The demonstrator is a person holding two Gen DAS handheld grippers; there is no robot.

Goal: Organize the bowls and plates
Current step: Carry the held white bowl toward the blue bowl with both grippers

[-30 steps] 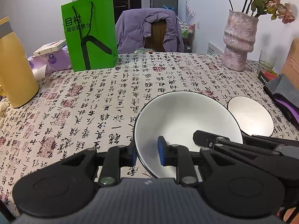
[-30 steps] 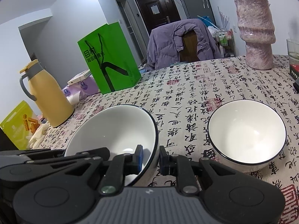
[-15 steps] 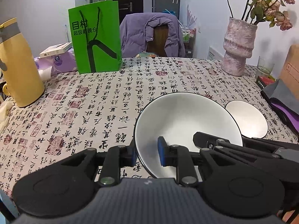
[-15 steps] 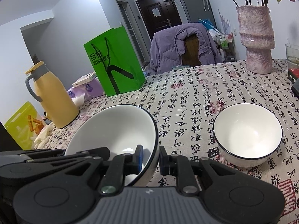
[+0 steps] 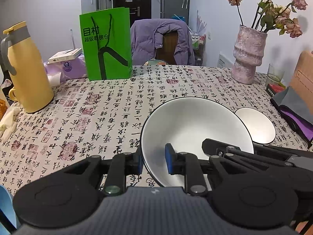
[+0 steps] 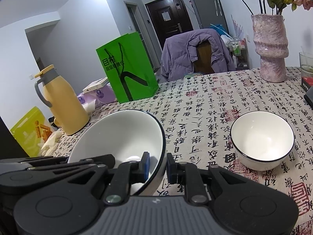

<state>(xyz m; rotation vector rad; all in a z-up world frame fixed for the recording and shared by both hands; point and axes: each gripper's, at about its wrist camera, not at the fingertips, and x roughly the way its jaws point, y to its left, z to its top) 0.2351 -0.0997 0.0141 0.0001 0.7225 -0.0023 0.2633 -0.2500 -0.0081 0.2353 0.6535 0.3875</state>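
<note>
Through the camera on my left gripper (image 5: 152, 161) I see its two blue pads pinching the near left rim of the big bowl (image 5: 195, 125), one pad outside the wall and one inside, so it is clamped on that rim; the bowl is tilted and held clear of the table (image 5: 109, 117). My right gripper reaches in from the right side of this view and its finger sits inside the bowl at the opposite rim. Just past the big bowl, toward the right edge of the table, stands the small bowl (image 5: 256, 125), upright on the patterned cloth. Along the far edge are a green bag (image 5: 106, 43) and a pink vase (image 5: 248, 56); a yellow jug (image 5: 25, 68) stands near the left edge. Through the camera on my right gripper (image 6: 158, 165) the pads are narrow and closed on the big bowl's (image 6: 121, 135) right rim, again one pad inside and one outside. The small bowl (image 6: 262, 141) sits to the right of it, apart from it, nearer the right edge of the table (image 6: 205, 105). The green bag (image 6: 127, 68), the yellow jug (image 6: 62, 101) and the pink vase (image 6: 271, 47) stand toward the far side
</note>
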